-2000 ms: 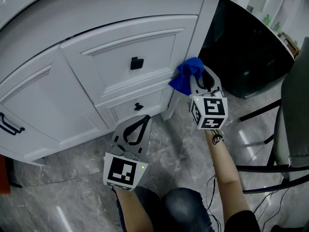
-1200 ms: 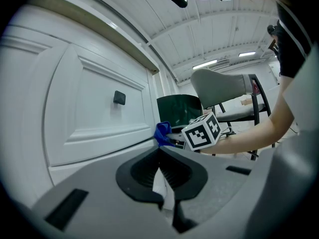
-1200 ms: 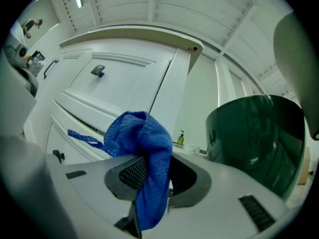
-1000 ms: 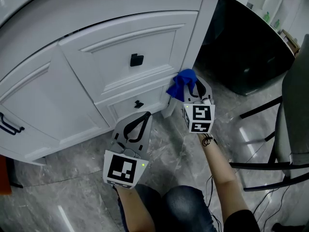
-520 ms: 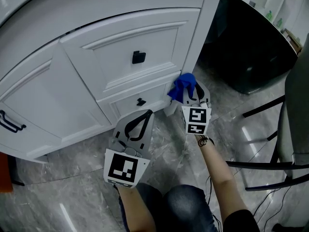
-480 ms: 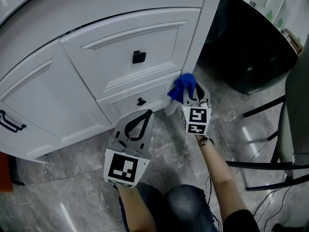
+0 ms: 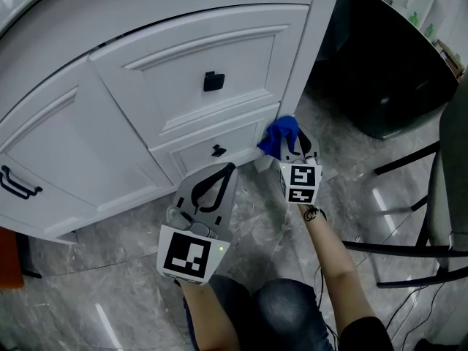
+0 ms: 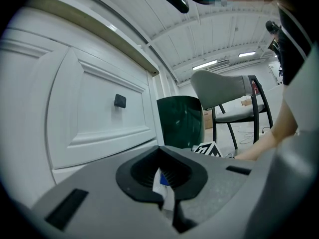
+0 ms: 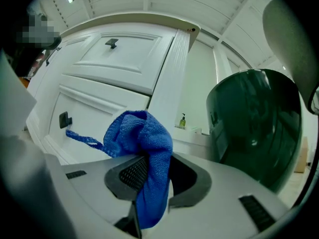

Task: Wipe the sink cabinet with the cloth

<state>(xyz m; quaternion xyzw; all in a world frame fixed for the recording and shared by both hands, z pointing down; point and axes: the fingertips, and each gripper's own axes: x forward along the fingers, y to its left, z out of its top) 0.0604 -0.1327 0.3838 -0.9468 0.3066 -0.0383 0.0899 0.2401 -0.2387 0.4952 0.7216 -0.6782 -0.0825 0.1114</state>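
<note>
The white sink cabinet (image 7: 139, 123) fills the upper left of the head view, with two drawers that carry black knobs (image 7: 213, 81). My right gripper (image 7: 290, 143) is shut on a bunched blue cloth (image 7: 280, 135), which rests against the cabinet's right corner post beside the lower drawer. In the right gripper view the cloth (image 9: 142, 136) hangs from between the jaws of that gripper (image 9: 149, 168), in front of the post (image 9: 169, 83). My left gripper (image 7: 225, 171) hovers over the floor below the lower drawer, shut and holding nothing. In its own view the left gripper (image 8: 160, 156) faces a drawer front (image 8: 94, 113).
A dark green bin (image 7: 380, 72) stands just right of the cabinet. A grey chair (image 7: 450, 189) with black legs is at the far right. Cables (image 7: 398, 309) lie on the marble floor. An orange object (image 7: 7, 258) shows at the left edge.
My right gripper has carried the cloth down the cabinet's right corner post, from the upper drawer's level to the lower drawer's. The left gripper has hardly moved.
</note>
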